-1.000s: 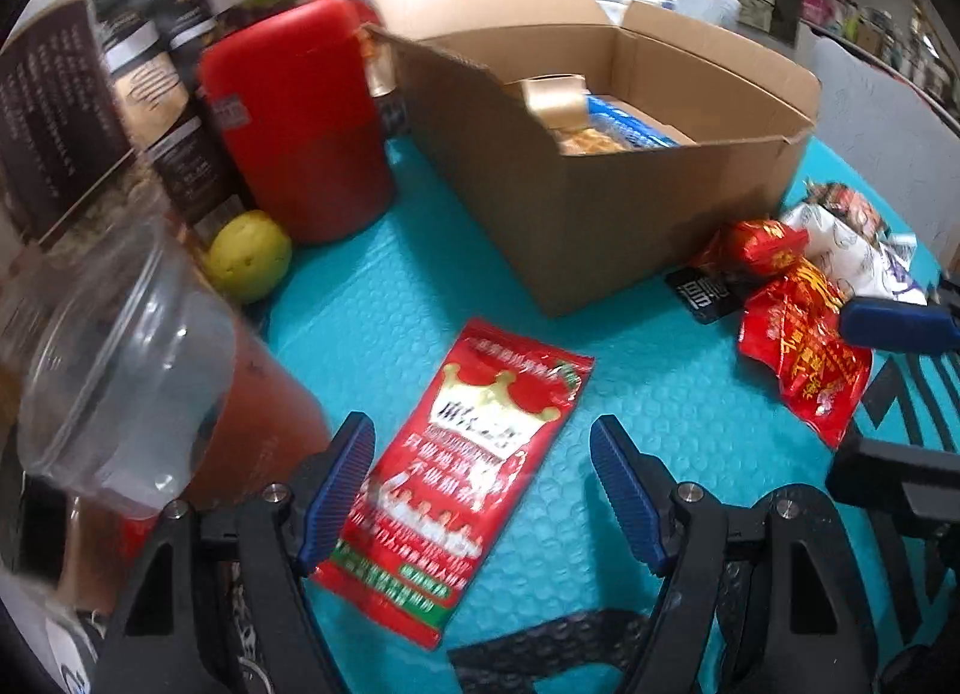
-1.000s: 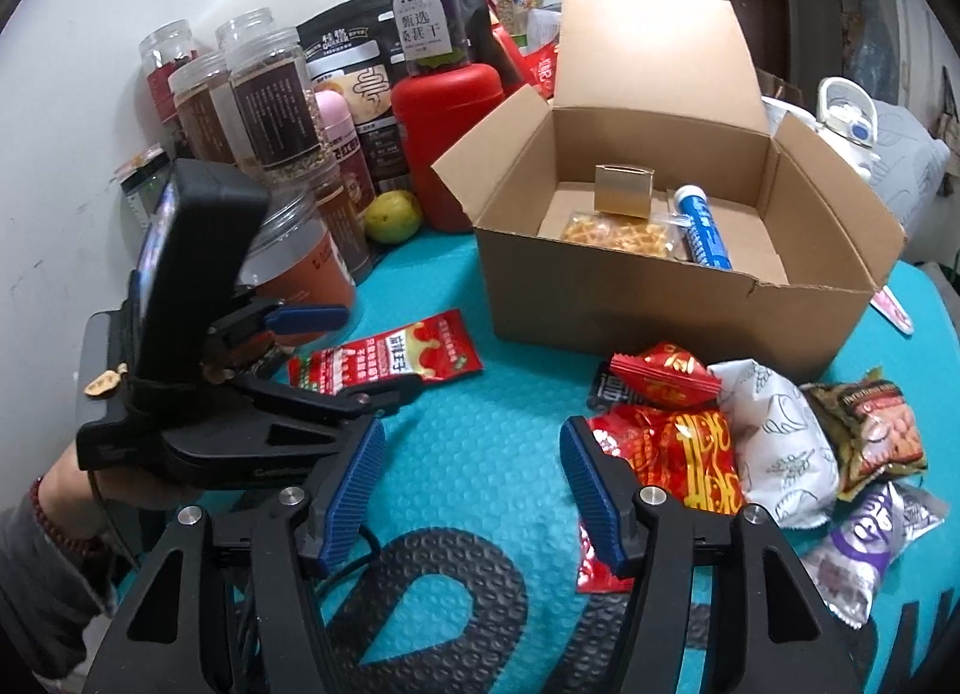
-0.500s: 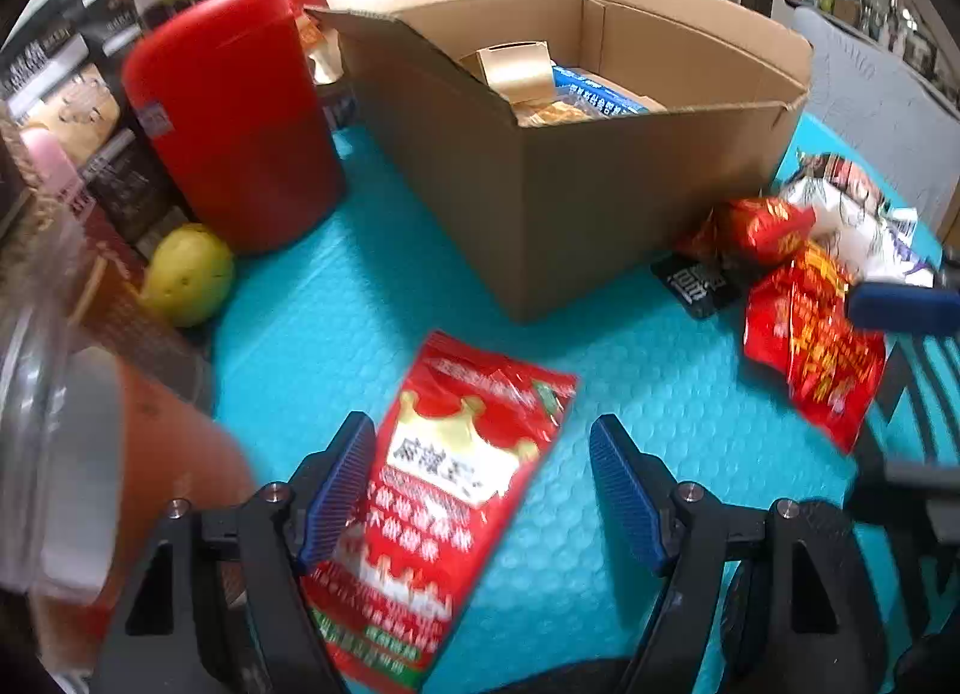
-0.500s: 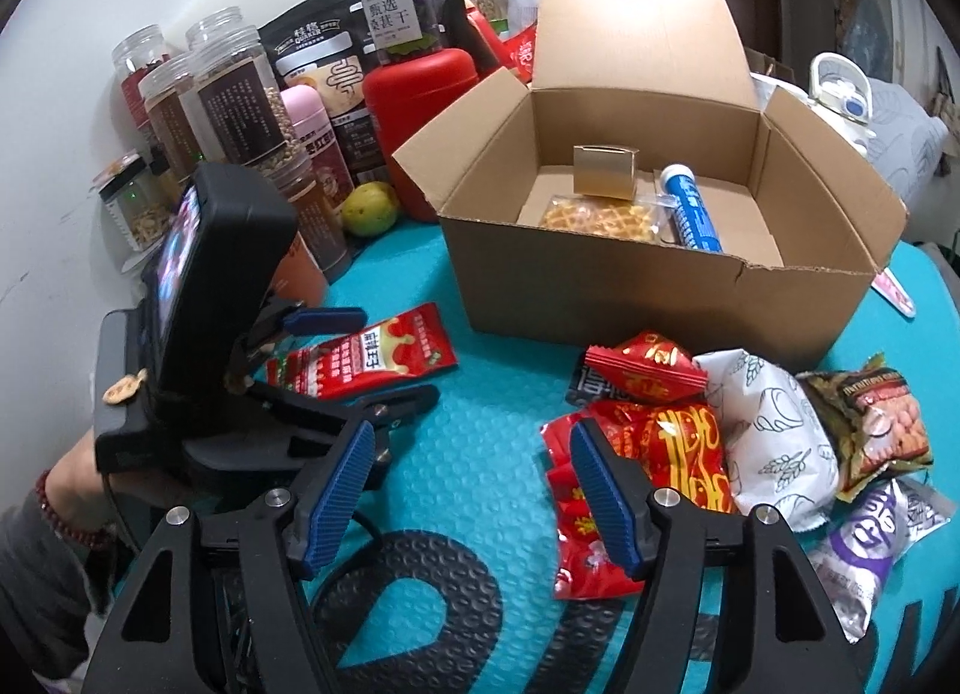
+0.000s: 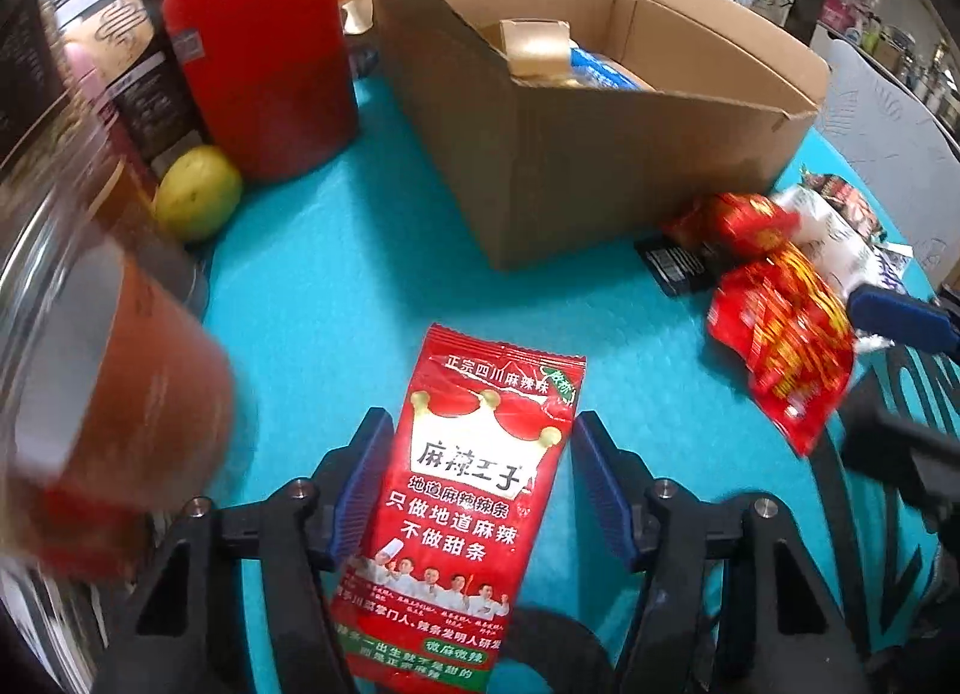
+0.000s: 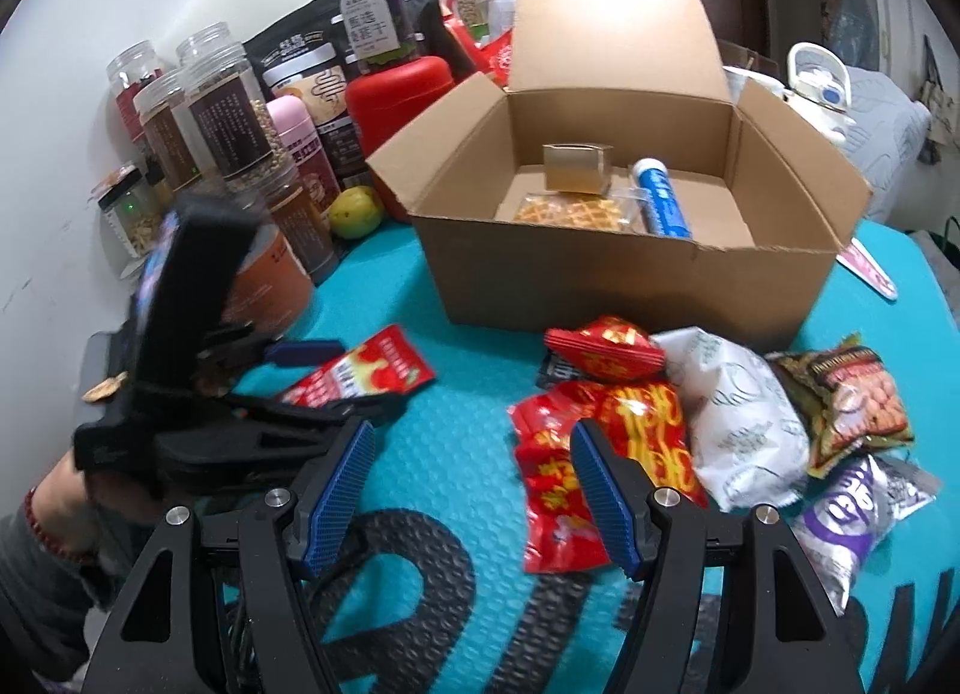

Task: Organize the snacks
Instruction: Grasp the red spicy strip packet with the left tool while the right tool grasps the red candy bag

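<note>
A flat red snack packet (image 5: 462,490) lies on the teal mat between the open jaws of my left gripper (image 5: 480,484), untouched by the pads; it also shows in the right wrist view (image 6: 366,373). An open cardboard box (image 6: 624,268) holds a waffle pack (image 6: 573,214), a blue tube (image 6: 660,205) and a small gold box (image 6: 576,169). My right gripper (image 6: 474,499) is open and empty, just left of a red-and-yellow packet (image 6: 600,454). A pile of snacks lies in front of the box: a red pouch (image 6: 606,349), a white bag (image 6: 738,418), a peanut bag (image 6: 852,400) and a purple packet (image 6: 852,514).
Jars (image 6: 234,118), a red canister (image 6: 396,100), a pink bottle (image 6: 300,154) and a yellow-green fruit (image 6: 357,212) crowd the back left by the wall. A large jar (image 5: 90,334) is close on the left gripper's left. The left gripper's body (image 6: 198,382) sits left of my right gripper.
My left gripper has moved forward and turned, so the red packet now lies straight between its open jaws. My right gripper has shifted slightly toward the red-and-yellow packet.
</note>
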`<action>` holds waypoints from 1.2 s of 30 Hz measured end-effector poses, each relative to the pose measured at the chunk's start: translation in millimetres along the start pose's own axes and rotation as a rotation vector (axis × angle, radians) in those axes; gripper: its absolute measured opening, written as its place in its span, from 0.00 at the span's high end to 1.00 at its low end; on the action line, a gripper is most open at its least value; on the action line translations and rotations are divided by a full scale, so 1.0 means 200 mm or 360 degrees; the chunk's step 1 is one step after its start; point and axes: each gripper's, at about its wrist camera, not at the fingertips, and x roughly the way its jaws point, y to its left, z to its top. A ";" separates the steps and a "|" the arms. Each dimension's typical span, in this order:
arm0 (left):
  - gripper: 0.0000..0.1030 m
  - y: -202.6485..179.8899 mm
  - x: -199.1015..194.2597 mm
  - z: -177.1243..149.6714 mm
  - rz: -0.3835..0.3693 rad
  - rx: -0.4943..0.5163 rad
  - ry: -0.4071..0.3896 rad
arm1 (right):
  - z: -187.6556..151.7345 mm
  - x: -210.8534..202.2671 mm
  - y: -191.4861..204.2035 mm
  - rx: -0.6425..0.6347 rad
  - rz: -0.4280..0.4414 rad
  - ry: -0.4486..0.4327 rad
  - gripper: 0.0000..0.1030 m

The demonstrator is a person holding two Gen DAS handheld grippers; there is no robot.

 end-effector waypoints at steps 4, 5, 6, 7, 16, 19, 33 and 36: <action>0.40 -0.06 -0.05 -0.07 0.0029 -0.0113 0.0006 | -0.04 -0.03 -0.05 0.0021 -0.0027 0.0006 0.33; 0.40 -0.06 -0.06 -0.08 0.0021 -0.0148 0.0000 | -0.06 -0.05 -0.07 0.0026 -0.0044 0.0006 0.33; 0.40 -0.07 -0.06 -0.08 0.0017 -0.0172 -0.0003 | -0.07 -0.05 -0.08 0.0028 -0.0056 0.0008 0.33; 0.40 -0.08 -0.07 -0.09 0.0024 -0.0188 -0.0010 | -0.08 -0.06 -0.10 0.0031 -0.0067 0.0011 0.33; 0.20 -0.17 -0.14 -0.20 0.0132 -0.0150 0.0028 | -0.17 -0.09 -0.20 0.0099 -0.0106 0.0043 0.33; 0.16 -0.15 -0.16 -0.23 0.0117 -0.0162 0.0052 | -0.19 -0.10 -0.20 0.0103 -0.0099 0.0043 0.33; 0.54 -0.23 -0.22 -0.29 0.0054 -0.0110 -0.0103 | -0.15 -0.03 -0.22 0.0074 -0.0199 0.0036 0.25; 0.54 -0.24 -0.20 -0.26 0.0033 -0.0126 -0.0114 | -0.14 0.01 -0.25 0.0050 -0.0238 0.0052 0.24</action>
